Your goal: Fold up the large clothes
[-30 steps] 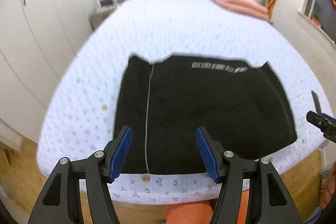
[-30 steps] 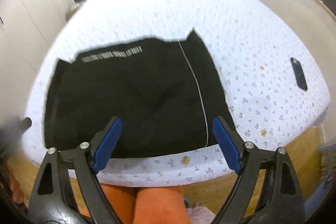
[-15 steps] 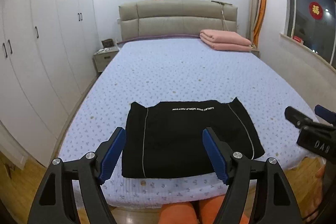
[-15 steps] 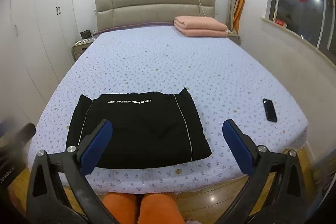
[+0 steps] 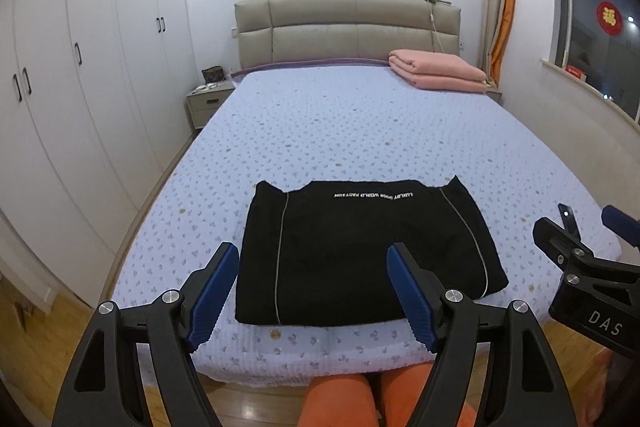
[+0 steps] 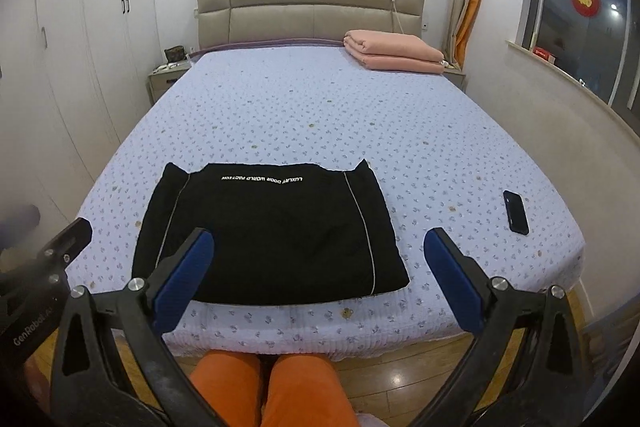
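Observation:
A black garment [image 5: 360,251] with white lettering and thin white side stripes lies folded flat in a rectangle near the foot of the bed [image 5: 360,123]. It also shows in the right wrist view [image 6: 272,231]. My left gripper [image 5: 312,291] is open and empty, held back from the bed's foot edge, above the garment's near edge. My right gripper [image 6: 320,275] is open wide and empty, also back from the bed. The right gripper's body shows at the right of the left wrist view [image 5: 592,279].
A black phone [image 6: 516,213] lies on the bed right of the garment. A folded pink blanket [image 6: 394,57] lies by the headboard [image 6: 312,11]. White wardrobes [image 5: 80,75] line the left wall. A nightstand [image 5: 208,103] stands beside the bed. My orange-clad legs [image 6: 264,387] are at the foot edge.
Both grippers have pulled back and up from close over the garment to a stand-off at the bed's foot. The right gripper has opened wider. The garment has not moved.

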`<move>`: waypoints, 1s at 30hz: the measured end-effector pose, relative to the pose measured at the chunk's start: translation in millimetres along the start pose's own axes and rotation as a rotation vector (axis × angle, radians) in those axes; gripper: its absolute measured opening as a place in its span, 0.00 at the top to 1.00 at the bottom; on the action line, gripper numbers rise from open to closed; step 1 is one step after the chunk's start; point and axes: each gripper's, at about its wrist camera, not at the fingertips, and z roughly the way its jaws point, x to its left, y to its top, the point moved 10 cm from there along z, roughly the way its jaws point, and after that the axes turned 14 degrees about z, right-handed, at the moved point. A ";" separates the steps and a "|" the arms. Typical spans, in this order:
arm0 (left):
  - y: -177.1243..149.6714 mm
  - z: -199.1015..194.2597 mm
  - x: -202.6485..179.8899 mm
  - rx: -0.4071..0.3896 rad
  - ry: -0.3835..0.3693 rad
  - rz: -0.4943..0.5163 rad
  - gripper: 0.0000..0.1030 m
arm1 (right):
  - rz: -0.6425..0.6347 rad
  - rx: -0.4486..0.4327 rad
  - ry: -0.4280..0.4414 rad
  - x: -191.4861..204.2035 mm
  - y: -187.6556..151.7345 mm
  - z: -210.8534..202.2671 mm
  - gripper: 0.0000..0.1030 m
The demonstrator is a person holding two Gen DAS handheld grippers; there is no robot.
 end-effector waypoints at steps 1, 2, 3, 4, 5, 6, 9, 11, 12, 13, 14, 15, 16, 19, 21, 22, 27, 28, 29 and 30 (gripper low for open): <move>-1.4 1.2 -0.8 0.003 0.002 0.003 0.25 | -0.004 0.004 -0.001 1.1 -1.6 2.0 0.00; -2.7 2.6 -1.6 0.007 0.006 0.005 0.25 | -0.004 0.008 -0.001 2.2 -3.0 2.9 0.00; -3.8 3.9 -2.0 0.011 0.006 0.007 0.25 | -0.003 0.011 -0.001 3.2 -4.3 4.2 0.00; -5.0 5.2 -2.3 0.016 0.005 0.007 0.25 | -0.003 0.016 0.000 4.4 -5.8 5.6 0.00; -6.3 6.4 -2.2 0.021 0.005 0.006 0.25 | -0.003 0.021 0.002 5.5 -7.1 7.1 0.00; -7.3 7.0 -2.0 0.024 0.006 0.003 0.25 | -0.004 0.026 0.004 5.9 -7.9 8.5 0.00; -8.6 8.3 -1.8 0.028 0.010 0.000 0.25 | -0.010 0.036 0.004 7.5 -9.8 11.2 0.00; -8.4 7.8 -0.6 0.025 0.020 -0.003 0.25 | -0.012 0.040 0.003 7.8 -10.4 12.1 0.00; -8.3 7.7 -0.1 0.023 0.023 -0.002 0.25 | -0.012 0.043 0.004 8.1 -10.7 12.4 0.00; -8.4 7.8 0.1 0.023 0.024 0.000 0.25 | -0.012 0.044 0.005 8.3 -10.8 12.6 0.00; -8.6 7.7 0.5 0.024 0.025 -0.002 0.25 | -0.011 0.046 0.005 8.3 -10.8 12.5 0.00; -8.4 7.7 1.0 0.023 0.023 -0.003 0.25 | -0.010 0.047 0.005 8.6 -10.9 12.1 0.00; -8.5 7.8 1.1 0.022 0.021 -0.006 0.25 | -0.010 0.049 0.005 8.9 -10.9 11.9 0.00; -9.2 8.6 1.6 0.025 0.012 -0.010 0.25 | -0.010 0.049 0.005 9.5 -10.7 10.9 0.00; -9.9 8.3 1.9 0.026 0.016 -0.012 0.25 | -0.009 0.051 0.006 9.5 -10.4 10.7 0.00; -10.2 8.1 2.3 0.025 0.018 -0.011 0.25 | -0.010 0.052 0.005 10.0 -10.7 10.8 0.00; -10.1 7.3 2.5 0.022 0.016 -0.008 0.25 | -0.011 0.055 0.009 10.2 -10.7 10.6 0.00; -10.3 7.3 2.5 0.020 0.015 -0.008 0.25 | -0.013 0.055 0.010 10.1 -10.8 10.7 0.00; -10.3 7.0 2.1 0.020 0.016 -0.008 0.25 | -0.014 0.054 0.011 10.2 -10.9 10.4 0.00; -10.5 7.2 2.0 0.022 0.017 -0.008 0.25 | -0.015 0.053 0.010 10.0 -10.9 10.2 0.00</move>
